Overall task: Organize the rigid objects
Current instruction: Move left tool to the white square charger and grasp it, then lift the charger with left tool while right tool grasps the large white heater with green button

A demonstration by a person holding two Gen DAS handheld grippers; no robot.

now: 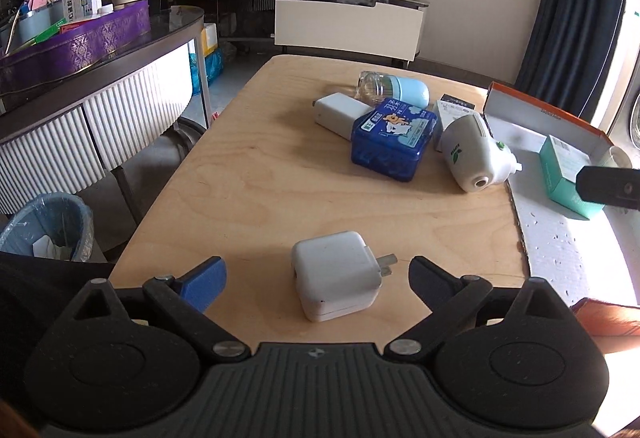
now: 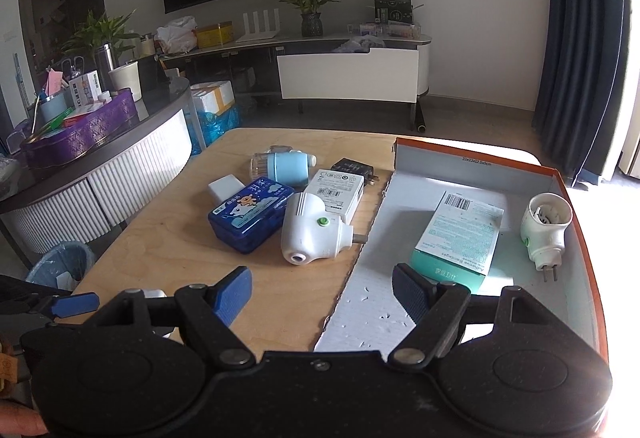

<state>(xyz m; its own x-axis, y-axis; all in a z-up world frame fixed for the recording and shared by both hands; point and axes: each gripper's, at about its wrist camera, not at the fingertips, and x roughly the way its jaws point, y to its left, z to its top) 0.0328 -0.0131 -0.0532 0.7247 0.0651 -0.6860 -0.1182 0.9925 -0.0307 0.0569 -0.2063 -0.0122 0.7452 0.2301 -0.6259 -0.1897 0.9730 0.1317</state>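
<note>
The wooden table (image 1: 248, 174) is bare ahead of the left gripper (image 1: 316, 278), up to a cluster around the blue case (image 1: 390, 146). The orange-edged box (image 2: 472, 166) lies before the right gripper (image 2: 322, 296), whose open jaws straddle its near flap. A white charger (image 1: 336, 274) sits untouched between the left gripper's spread jaws.

On the wooden table (image 1: 248, 174) we find a plug adapter (image 1: 336, 274) nearest us, lying between our left gripper's (image 1: 316, 278) spread fingers. Behind it, a toothpick box (image 1: 394, 142) sits among a charger (image 1: 340, 114), a bottle (image 1: 394, 88) and a plug-in vaporizer (image 1: 476, 154). Right of them, an open cardboard box (image 2: 472, 162) holds a bandage carton (image 2: 460, 234) and a second vaporizer (image 2: 546, 226).
</note>
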